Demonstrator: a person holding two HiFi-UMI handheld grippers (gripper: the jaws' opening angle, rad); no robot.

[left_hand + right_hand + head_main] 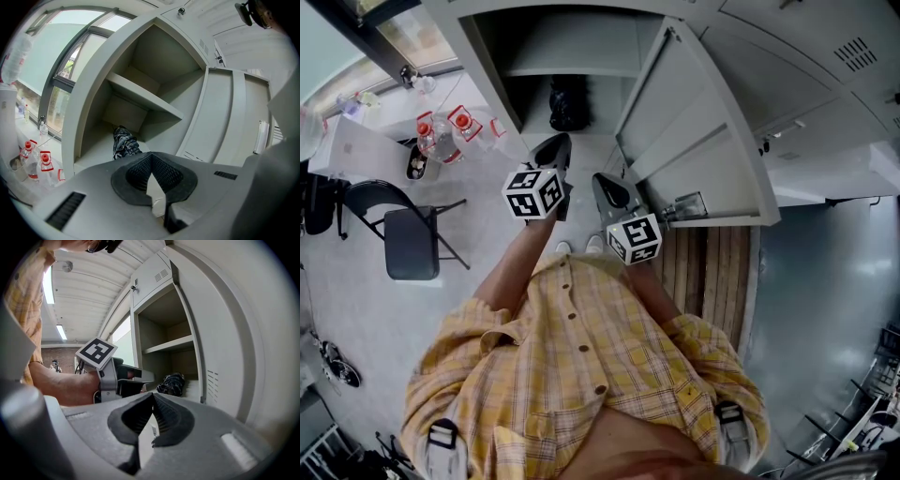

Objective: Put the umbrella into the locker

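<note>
**Umbrella lies inside the open locker**

The locker (487, 56) stands open at the top centre of the head view, its door (694, 141) swung out to the right; a shelf (145, 96) splits the compartment, and the dark folded umbrella (568, 101) lies on the floor below that shelf, toward the back.

Its long axis runs up and down the head view, from the locker's front toward its rear; which end is the handle cannot be told.

The left tongs (151, 161) are pressed together on nothing, just outside the opening and apart from the umbrella; the right tongs (153, 399) are likewise pressed together and empty, beside the door.

At upper left, red-capped bottles (441, 131) stand on a white surface (366, 150); a folding chair (408, 234) is below it.
</note>
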